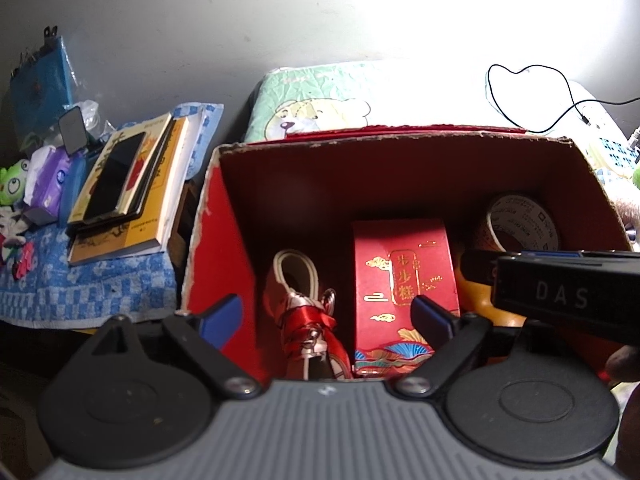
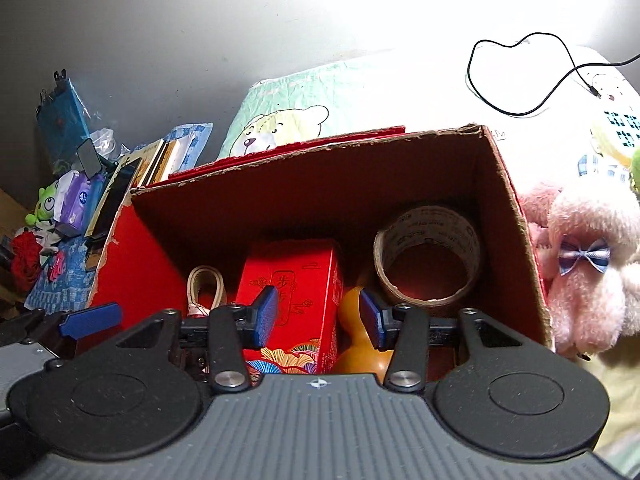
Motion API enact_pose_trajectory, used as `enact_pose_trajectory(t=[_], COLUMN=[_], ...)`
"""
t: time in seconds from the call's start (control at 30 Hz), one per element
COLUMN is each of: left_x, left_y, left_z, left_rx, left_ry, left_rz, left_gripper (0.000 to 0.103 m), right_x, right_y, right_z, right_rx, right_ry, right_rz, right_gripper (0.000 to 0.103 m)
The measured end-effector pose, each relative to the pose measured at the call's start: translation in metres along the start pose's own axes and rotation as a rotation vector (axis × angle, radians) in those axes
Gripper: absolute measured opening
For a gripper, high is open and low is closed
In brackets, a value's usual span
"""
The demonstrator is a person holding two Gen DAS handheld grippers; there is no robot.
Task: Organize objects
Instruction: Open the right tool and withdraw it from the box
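An open red cardboard box [image 1: 224, 240] [image 2: 132, 264] stands before both grippers. Inside are a small red gift box with gold characters [image 1: 404, 276] [image 2: 292, 280], a roll of tape [image 1: 520, 224] [image 2: 428, 256], an orange gourd-shaped object [image 2: 356, 340] and a white loop with a red ribbon [image 1: 308, 312] [image 2: 206, 288]. My left gripper [image 1: 326, 314] is open and empty above the box's near edge. My right gripper [image 2: 320, 312] is open and empty above the gift box and gourd. The right gripper's body [image 1: 560, 292] shows in the left wrist view.
Left of the box, a blue checked cloth [image 1: 80, 284] carries stacked books with a phone [image 1: 116, 176], tissue packs [image 1: 52, 180] and a green toy [image 1: 12, 184]. A bear-print pillow [image 1: 320, 96] lies behind. A pink plush toy [image 2: 588, 256] sits right of the box. A black cable [image 2: 520, 76] lies beyond.
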State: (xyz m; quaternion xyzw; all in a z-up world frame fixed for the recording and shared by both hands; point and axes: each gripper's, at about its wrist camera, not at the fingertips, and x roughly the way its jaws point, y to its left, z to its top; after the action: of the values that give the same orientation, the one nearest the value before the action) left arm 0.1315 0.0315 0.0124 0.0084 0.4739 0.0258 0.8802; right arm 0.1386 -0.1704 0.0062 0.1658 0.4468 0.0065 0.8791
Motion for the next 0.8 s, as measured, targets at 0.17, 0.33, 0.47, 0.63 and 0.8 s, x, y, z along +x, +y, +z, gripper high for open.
enact_pose_trajectory(t=[0.17,0.33,0.47,0.63,0.8], left_x=[-0.004,-0.012,-0.014,-0.017,-0.025], left_y=[-0.004,-0.005,-0.002,-0.002,-0.005], left_z=[-0.004,-0.008,-0.01,-0.013,-0.013], left_rx=[0.007,0.007,-0.023,-0.031,-0.025], left_ry=[0.019,0.008,0.011,0.012,-0.01], left_rz=[0.021,0.048,0.057,0.055,0.054], left_gripper=[0.093,0.096,0.099,0.099,0.098], right_x=[-0.009,-0.016,-0.02,-0.027,-0.036], right_y=[0.0,0.0,0.0,0.0,-0.004], right_z=[-0.007,-0.011,-0.016,-0.018,-0.018], right_rx=[-0.009,-0.005,-0.003,-0.011,0.006], right_ry=[-0.01,-0.015,-0.02,-0.034,-0.051], right_rz=[-0.028,-0.025,-0.034,-0.052,-0.054], right_gripper=[0.048,0.048,0.048,0.049,0.05])
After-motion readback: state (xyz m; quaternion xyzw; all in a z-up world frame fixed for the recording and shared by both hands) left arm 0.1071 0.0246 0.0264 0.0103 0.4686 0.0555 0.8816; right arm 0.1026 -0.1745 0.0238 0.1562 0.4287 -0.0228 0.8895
